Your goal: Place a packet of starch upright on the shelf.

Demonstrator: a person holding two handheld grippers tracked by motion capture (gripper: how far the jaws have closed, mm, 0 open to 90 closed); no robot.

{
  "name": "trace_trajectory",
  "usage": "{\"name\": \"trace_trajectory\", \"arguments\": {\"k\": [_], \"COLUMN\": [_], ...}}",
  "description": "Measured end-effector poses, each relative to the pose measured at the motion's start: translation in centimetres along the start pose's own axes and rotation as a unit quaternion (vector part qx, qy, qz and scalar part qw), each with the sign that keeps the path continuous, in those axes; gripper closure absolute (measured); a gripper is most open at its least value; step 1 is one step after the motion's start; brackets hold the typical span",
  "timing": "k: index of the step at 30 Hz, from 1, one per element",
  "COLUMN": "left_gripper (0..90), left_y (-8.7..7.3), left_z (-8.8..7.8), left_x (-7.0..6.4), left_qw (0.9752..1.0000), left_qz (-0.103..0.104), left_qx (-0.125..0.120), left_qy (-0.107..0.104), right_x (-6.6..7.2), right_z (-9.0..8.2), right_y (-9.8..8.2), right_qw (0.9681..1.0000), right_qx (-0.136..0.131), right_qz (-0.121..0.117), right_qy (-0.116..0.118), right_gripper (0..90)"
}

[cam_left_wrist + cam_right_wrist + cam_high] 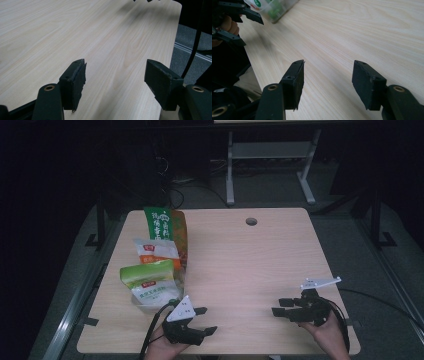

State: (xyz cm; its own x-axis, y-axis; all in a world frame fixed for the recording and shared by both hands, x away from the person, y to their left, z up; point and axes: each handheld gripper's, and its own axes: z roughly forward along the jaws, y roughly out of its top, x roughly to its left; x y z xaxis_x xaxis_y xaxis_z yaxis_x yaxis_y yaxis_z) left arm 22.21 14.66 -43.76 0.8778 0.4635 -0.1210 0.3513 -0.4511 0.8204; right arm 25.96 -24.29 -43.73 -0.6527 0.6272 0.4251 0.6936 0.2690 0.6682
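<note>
Down at the near edge of the tabletop (235,270), two tools are in play, one per hand. The left tool (206,320) sits by the near-left corner, jaws spread wide with bare wood between them and nothing held; the left gripper view has the tabletop's rounded edge running off just past its far jaw. The right tool (278,307) hovers near the near-right corner, close to the side edge, jaws also gaping and empty, pointing across toward the left one. Between the two lies a wide, bare stretch of wood, plenty of room to move. Just beyond the left tool, nearly touching it, a clear container (152,304) holds the nearest snack bag (150,281), green and white. Behind it stand a white and orange bag (156,251), then a tall green bag (159,223) against an orange-brown one (180,237): four bags, lined up along the left side. Far centre-right, one round cable hole (251,221) sits near the back edge. Past that edge, a metal table frame (270,165) stands on the dark floor.
</note>
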Motion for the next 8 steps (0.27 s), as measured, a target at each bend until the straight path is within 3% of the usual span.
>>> {"name": "trace_trajectory", "arguments": {"k": [8], "left_gripper": [31.0], "left_y": [0.2], "left_z": [0.0], "left_x": [0.1], "left_qw": [1.0000], "left_qz": [0.003], "left_qx": [0.003], "left_qy": [-0.003], "right_x": [1.4], "right_z": [-0.7], "right_y": [-0.9], "right_qw": [0.9991], "right_qx": [-0.029], "right_qz": [-0.016], "right_qy": [-0.026], "right_gripper": [40.6]}}
